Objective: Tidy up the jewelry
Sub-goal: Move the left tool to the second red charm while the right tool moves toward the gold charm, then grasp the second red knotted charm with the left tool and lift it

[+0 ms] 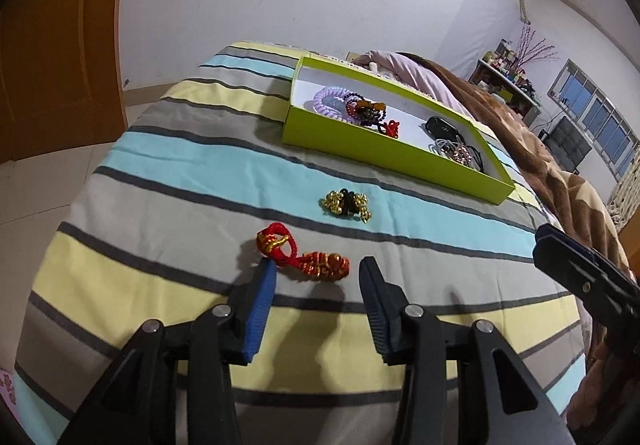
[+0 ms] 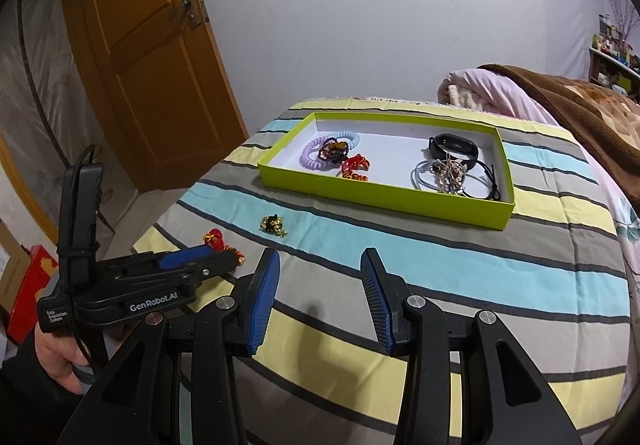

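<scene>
left gripper (image 1: 316, 277) jaws wide open, empty, bracketing red knot bracelet (image 1: 304, 255) at 12 for pickup | right gripper (image 2: 320, 273) jaws open, empty | green box (image 1: 384, 157) at 1, on bed

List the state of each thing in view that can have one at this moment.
Left tool: open, empty, at the red knot bracelet.
Right tool: open, empty.
Red knot bracelet: loose on the bedspread, outside the box.
Gold bell bracelet: loose on the bedspread, outside the box.
Green box: lidless, holding several pieces.
Door: cannot tell whether it is latched.
</scene>
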`<action>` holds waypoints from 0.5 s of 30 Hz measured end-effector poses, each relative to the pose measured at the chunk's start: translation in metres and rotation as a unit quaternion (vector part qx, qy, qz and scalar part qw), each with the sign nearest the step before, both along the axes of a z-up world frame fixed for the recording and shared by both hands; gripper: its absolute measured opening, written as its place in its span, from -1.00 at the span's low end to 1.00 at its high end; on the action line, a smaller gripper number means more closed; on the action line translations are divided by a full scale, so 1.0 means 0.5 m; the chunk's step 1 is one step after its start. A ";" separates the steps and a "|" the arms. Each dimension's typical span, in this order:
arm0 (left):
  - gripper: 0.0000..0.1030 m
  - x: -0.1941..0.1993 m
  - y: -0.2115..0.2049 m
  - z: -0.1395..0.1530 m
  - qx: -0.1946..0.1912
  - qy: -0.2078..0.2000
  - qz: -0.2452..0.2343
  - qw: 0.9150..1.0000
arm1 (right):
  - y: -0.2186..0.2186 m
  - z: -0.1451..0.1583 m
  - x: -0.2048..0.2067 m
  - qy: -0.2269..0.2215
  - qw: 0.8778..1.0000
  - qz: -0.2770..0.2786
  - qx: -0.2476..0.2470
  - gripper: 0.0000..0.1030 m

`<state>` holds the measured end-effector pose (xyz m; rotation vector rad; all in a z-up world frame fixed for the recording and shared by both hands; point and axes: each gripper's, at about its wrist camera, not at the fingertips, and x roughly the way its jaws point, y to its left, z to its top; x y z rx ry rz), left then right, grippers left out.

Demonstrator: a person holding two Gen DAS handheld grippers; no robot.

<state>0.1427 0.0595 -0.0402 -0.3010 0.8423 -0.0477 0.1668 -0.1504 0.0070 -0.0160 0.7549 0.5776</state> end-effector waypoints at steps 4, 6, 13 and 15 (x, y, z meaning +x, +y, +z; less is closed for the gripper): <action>-0.13 0.018 -0.009 0.000 0.017 0.002 0.007 1.000 | 0.003 -0.005 0.010 0.002 1.000 0.000 0.001 -0.16; -0.13 0.022 -0.016 0.001 0.033 0.004 0.007 0.999 | 0.002 -0.007 0.014 0.004 1.000 -0.001 0.002 -0.16; -0.55 0.021 -0.007 0.002 0.056 0.007 0.005 0.998 | 0.004 -0.013 0.031 0.009 1.000 -0.004 0.002 -0.16; -0.61 0.017 -0.003 0.002 0.059 0.004 0.003 0.998 | 0.010 -0.015 0.035 0.009 1.000 0.001 -0.001 -0.16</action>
